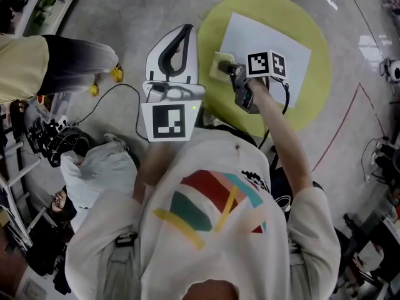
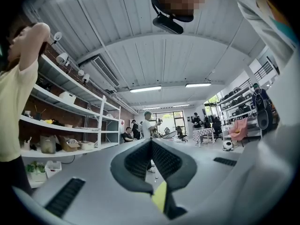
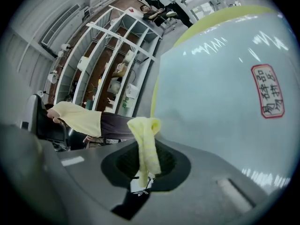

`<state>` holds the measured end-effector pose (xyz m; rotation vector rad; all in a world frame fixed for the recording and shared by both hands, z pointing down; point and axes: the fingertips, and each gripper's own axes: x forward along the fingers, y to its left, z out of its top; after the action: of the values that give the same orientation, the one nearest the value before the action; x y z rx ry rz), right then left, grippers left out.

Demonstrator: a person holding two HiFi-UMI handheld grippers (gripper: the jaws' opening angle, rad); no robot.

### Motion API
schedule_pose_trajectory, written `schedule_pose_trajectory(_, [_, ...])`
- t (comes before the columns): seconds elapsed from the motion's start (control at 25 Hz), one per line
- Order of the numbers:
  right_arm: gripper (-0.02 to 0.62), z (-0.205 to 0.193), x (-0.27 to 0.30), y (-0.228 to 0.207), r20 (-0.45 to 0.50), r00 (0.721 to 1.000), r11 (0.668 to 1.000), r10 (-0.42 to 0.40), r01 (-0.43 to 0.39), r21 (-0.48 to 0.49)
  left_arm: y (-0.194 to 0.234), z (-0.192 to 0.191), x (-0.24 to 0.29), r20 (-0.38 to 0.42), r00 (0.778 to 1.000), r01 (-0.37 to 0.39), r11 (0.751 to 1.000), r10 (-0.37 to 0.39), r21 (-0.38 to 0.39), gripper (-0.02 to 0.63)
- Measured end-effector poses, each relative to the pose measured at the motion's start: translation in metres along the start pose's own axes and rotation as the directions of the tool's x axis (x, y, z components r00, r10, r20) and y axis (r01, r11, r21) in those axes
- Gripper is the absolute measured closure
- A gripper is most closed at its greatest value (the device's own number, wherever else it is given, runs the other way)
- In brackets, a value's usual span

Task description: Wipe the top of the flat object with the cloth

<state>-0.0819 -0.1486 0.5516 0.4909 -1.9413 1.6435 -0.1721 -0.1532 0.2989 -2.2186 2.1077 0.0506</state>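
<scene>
A flat white sheet point(image 1: 256, 33) lies on a round yellow table point(image 1: 312, 99). My right gripper point(image 1: 227, 69) is shut on a small yellow cloth point(image 1: 220, 66), which rests at the sheet's left edge. In the right gripper view the cloth point(image 3: 145, 142) stands folded between the jaws of that gripper point(image 3: 142, 165), against the white sheet point(image 3: 220, 88), which bears a red stamp point(image 3: 268, 90). My left gripper point(image 1: 183, 31) is held off the table to the left. Seen in its own view, the left gripper point(image 2: 151, 146) has its jaws shut with nothing between them and points into the room.
A person in a yellow top point(image 1: 25, 67) stands at the left, near a black cable point(image 1: 106, 99) and small yellow items point(image 1: 117, 74) on the floor. A white bag point(image 1: 94, 167) lies lower left. A red line point(image 1: 350, 117) marks the floor at the right. Shelves point(image 3: 117, 64) stand beyond the table.
</scene>
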Motion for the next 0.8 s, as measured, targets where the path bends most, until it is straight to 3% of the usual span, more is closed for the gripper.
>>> schedule_pose_trajectory(0.48, [0.569,-0.011,-0.040,-0.041,0.054,0.993,0.995,-0.101,0.100,0.016,-0.011,-0.012,0.013,-0.014,0.998,0.060,0.998,-0.060,-0.009,0.591])
schedule_pose_trajectory(0.8, [0.569,-0.016,-0.108,-0.098,0.132,0.965,0.974,-0.226,0.218,0.067,-0.037,-0.014,0.031,-0.013,0.990,0.144,0.990,-0.144,-0.003,0.591])
